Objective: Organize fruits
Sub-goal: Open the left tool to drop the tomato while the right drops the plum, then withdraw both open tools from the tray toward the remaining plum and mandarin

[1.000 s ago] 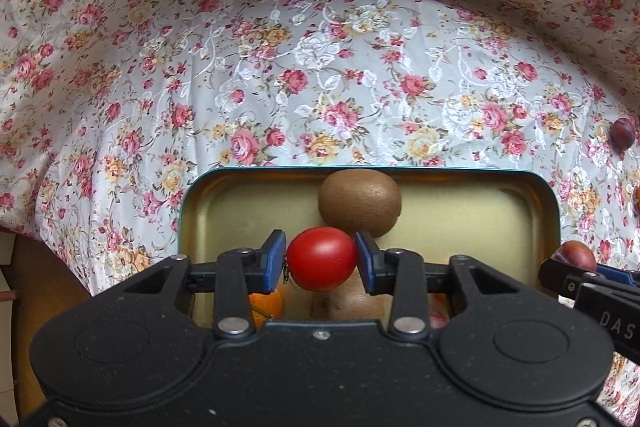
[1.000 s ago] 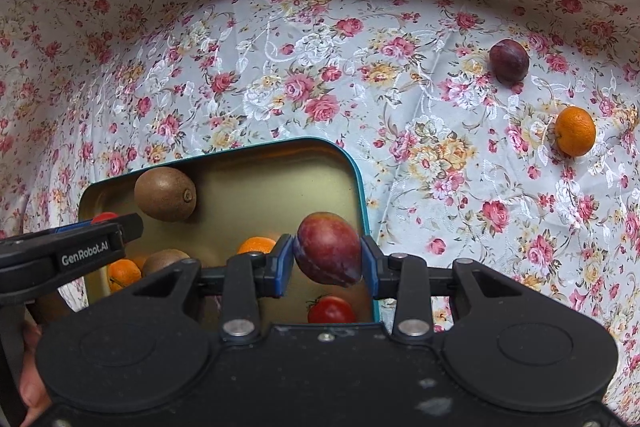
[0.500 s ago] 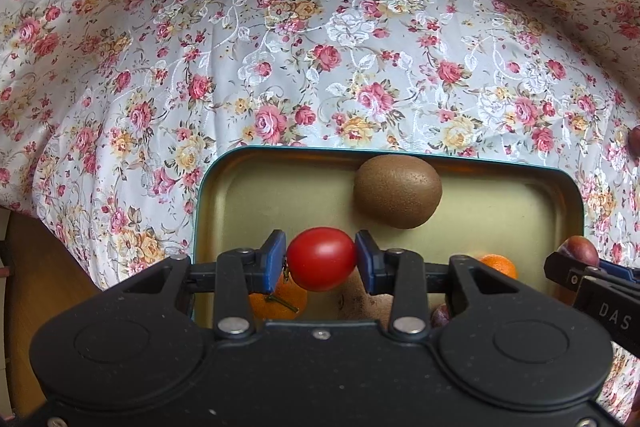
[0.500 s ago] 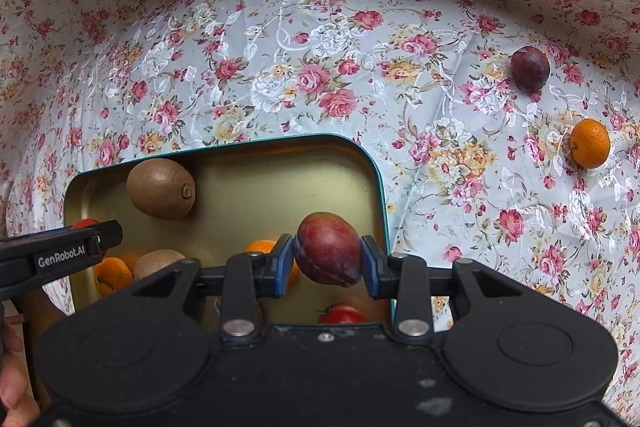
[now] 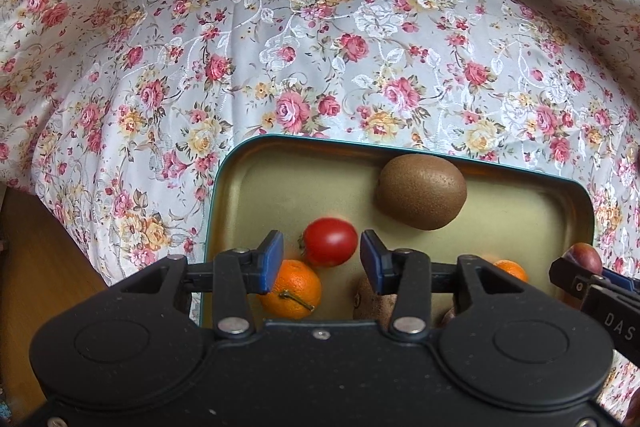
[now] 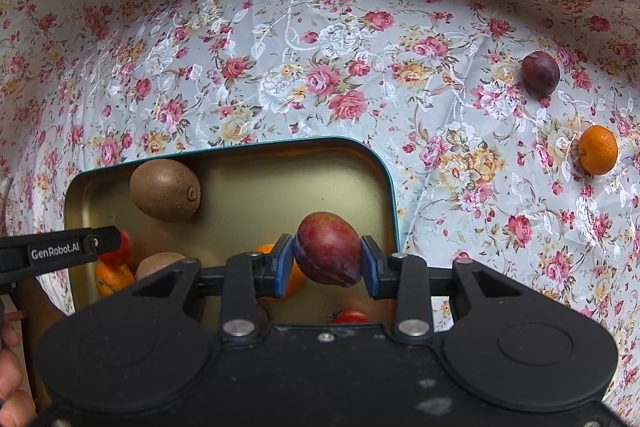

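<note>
Two hand-held grippers are pointed straight down over a shallow gold tin (image 5: 576, 195) with a teal rim, set on a cloth (image 5: 320, 59) printed with roses; the left gripper (image 5: 322, 257) is seen with its blue pads apart, its jaws having just been opening, and a red tomato (image 5: 330, 242) is seen between them with a gap on each side, slightly blurred, touched by neither pad; just below the tomato an orange (image 5: 292, 289) lies in the tin, and a brown kiwi (image 5: 422, 191) rests against the tin's far wall; a second kiwi is partly hidden behind the right-hand pad; the right gripper (image 6: 328, 263) is clamped on a dark red plum (image 6: 329, 253), both pads pressed against its sides, and the plum is held over the tin's right end; out on the cloth, well apart from the tin, a second plum (image 6: 540, 73) and a second orange (image 6: 598, 149) are left lying near each other.
</note>
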Available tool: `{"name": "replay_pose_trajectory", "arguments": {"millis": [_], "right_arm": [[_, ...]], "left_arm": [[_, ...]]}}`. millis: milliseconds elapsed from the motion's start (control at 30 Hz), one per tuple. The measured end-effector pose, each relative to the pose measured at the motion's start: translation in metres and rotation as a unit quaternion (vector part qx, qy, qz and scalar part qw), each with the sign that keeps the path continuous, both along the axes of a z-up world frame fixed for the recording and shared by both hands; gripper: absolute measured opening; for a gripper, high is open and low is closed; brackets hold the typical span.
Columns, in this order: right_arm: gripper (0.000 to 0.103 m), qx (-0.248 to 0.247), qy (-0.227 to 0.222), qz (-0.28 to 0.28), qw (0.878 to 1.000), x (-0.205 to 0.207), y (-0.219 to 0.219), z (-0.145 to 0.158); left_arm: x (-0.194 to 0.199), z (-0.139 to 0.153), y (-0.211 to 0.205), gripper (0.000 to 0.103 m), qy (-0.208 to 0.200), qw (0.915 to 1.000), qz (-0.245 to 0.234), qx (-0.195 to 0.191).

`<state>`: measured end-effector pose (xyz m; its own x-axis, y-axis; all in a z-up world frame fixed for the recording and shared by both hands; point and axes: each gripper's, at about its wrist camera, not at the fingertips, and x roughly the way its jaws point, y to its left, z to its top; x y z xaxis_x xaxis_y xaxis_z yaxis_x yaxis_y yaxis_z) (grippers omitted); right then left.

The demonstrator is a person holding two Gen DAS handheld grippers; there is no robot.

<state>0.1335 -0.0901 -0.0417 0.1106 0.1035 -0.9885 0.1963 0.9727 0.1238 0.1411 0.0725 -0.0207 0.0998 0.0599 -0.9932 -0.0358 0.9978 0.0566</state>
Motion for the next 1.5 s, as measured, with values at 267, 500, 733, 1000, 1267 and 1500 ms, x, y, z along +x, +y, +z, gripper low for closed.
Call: {"name": "replay_pose_trajectory", "arguments": {"millis": [267,500,733,1000,1267,1500], "right_arm": [[0.038,0.019,0.004,0.008,1.000,0.002,0.002,-0.001],[0.037,0.026,-0.013,-0.003,1.000,0.002,-0.001,0.006],[0.037,0.021,-0.004,-0.007,1.000,0.001,-0.005,0.005],[0.037,0.015,0.003,-0.004,1.000,-0.007,-0.009,0.004],[0.037,0.013,0.009,-0.027,1.000,-0.019,-0.034,0.007],[0.037,0.014,0.018,-0.060,0.998,-0.033,-0.065,0.007]], "left_arm": [[-0.001,0.002,-0.004,0.055,-0.005,0.9999,-0.010,-0.002],[0.000,0.004,-0.004,0.055,-0.010,0.9999,-0.012,0.001],[-0.003,0.006,-0.011,0.056,-0.015,0.9996,-0.023,0.002],[-0.005,0.008,-0.027,0.056,-0.020,0.9990,-0.039,0.001],[-0.011,0.010,-0.061,0.056,-0.029,0.9969,-0.074,0.000],[-0.017,0.008,-0.093,0.056,-0.027,0.9944,-0.102,-0.008]]}}
